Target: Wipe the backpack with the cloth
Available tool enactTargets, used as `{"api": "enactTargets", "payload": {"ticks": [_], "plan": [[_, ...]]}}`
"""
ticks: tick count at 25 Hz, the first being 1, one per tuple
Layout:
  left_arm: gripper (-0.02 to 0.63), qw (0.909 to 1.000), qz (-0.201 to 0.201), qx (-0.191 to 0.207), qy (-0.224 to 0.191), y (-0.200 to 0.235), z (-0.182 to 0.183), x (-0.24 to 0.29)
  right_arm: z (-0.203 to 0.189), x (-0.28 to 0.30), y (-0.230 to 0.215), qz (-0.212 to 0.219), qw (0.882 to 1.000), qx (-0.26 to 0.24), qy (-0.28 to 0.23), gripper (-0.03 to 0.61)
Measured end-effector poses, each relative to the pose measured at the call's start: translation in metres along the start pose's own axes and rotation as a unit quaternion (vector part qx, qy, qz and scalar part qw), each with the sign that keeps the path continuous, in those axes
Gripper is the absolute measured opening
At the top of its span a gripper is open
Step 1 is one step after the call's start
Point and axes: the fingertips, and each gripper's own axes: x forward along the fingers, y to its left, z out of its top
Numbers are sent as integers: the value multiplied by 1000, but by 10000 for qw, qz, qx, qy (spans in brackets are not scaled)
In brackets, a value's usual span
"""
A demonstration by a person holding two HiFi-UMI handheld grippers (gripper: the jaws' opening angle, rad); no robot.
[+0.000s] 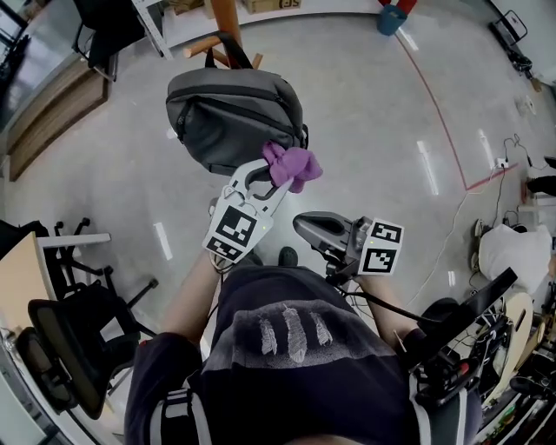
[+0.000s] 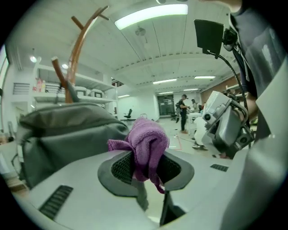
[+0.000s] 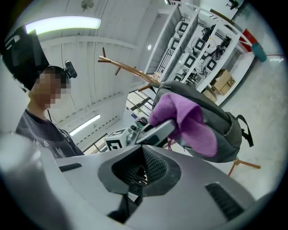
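A grey backpack (image 1: 233,115) hangs on a wooden stand (image 1: 224,26) above the floor. My left gripper (image 1: 271,174) is shut on a bunched purple cloth (image 1: 293,165), which sits against the backpack's lower right corner. In the left gripper view the cloth (image 2: 146,143) stands pinched between the jaws of the left gripper (image 2: 145,165), just right of the backpack (image 2: 67,132). My right gripper (image 1: 311,228) hangs lower and to the right, close to my body, shut on nothing. The right gripper (image 3: 136,176) looks up at the cloth (image 3: 191,120) and backpack (image 3: 227,121).
Black office chairs (image 1: 74,335) stand at the lower left. A red line (image 1: 439,113) runs across the pale floor. Cables and equipment (image 1: 504,156) lie at the right. White shelving (image 3: 198,49) stands behind the stand. People (image 2: 183,108) are far off in the room.
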Motion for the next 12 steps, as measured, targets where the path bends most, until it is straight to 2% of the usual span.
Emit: {"api": "enactTargets", "payload": {"ticks": [2, 3, 5, 6, 7, 9, 11, 12], "plan": [[118, 9947, 996, -93, -227, 51, 5, -35, 0, -1, 0, 7, 10000, -17, 6, 5], [118, 9857, 1626, -236, -367, 85, 6, -57, 0, -1, -1, 5, 10000, -17, 13, 5], [118, 9573, 2816, -455, -476, 156, 3, -102, -2, 0, -3, -13, 10000, -3, 49, 5], [118, 9438, 3242, -489, -418, 188, -1, -118, -3, 0, -4, -24, 10000, 4, 80, 5], [118, 9341, 3525, -476, -323, 215, -5, -130, -4, 2, -4, -30, 9999, 6, 115, 5], [118, 9252, 3777, -365, -87, 261, -11, -138, -6, 8, -5, -34, 9998, -11, 178, 5], [118, 9255, 3774, -227, 211, 295, -16, -130, -6, 14, -4, -50, 9998, -54, 209, 5], [118, 9288, 3686, -165, 345, 305, -17, -122, -4, 16, -3, -64, 9997, -77, 208, 5]]}}
